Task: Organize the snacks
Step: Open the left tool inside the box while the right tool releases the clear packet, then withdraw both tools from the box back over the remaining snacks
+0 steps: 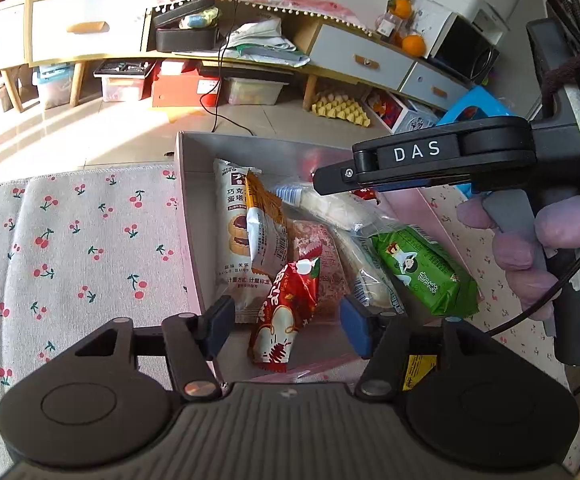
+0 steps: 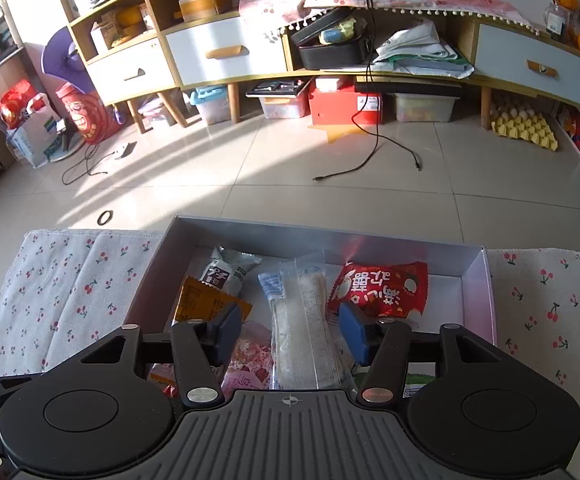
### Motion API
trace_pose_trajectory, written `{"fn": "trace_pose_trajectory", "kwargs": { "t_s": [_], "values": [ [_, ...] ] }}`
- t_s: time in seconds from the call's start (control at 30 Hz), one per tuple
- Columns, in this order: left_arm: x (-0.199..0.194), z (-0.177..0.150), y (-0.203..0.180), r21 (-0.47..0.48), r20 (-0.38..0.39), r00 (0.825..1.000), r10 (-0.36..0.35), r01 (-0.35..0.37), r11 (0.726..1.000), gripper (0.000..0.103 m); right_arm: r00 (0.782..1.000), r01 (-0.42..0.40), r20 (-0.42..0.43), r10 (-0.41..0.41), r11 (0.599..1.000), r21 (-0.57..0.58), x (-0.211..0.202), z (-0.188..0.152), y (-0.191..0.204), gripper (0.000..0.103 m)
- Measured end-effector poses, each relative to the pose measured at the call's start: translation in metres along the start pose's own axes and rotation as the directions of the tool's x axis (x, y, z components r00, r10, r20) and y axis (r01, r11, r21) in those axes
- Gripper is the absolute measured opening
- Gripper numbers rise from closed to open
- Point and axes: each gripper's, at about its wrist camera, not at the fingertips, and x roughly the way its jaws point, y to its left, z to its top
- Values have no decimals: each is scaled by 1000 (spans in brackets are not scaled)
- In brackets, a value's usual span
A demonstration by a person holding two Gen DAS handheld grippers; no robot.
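Observation:
A shallow pink box [image 1: 186,216] on the cherry-print cloth [image 1: 82,248] holds several snack packets. In the left wrist view my left gripper [image 1: 288,326] is open and empty, just above a red packet [image 1: 286,312]; beside it lie an orange-white packet [image 1: 266,236], a white tart packet [image 1: 232,216], a clear roll packet [image 1: 342,208] and a green packet [image 1: 426,268]. The right gripper's body [image 1: 442,156] hangs over the box. In the right wrist view my right gripper [image 2: 288,330] is open and empty over the clear packet [image 2: 304,320], with a red packet [image 2: 382,286] behind its right finger.
The box wall [image 2: 476,280] rises on the right. Cherry cloth [image 2: 58,300] lies on both sides of the box. Beyond are tiled floor [image 2: 290,168], a loose black cable [image 2: 374,160] and a low cabinet with drawers [image 2: 226,52] and storage bins.

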Motion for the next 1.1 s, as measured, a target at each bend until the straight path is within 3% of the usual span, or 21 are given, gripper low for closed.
{"fn": "trace_pose_trajectory", "kwargs": {
  "t_s": [0.4,0.63,0.87,1.1],
  "values": [
    [-17,-3,-25,53,25,999,26,-28,998,79,1000,25,6,-25,1000,5,-44,-15,-10,68],
    [-32,-10,-31,24,35,999,24,-25,999,87,999,19,27,-18,1000,-14,-81,-32,-10,72],
    [-53,-21,-40,26,52,996,77,-78,997,98,999,-13,44,13,1000,3,-111,-53,-12,81],
    [-72,-36,-48,60,62,979,197,-200,978,102,999,-21,49,20,1000,8,-134,-77,-8,83]
  ]
}}
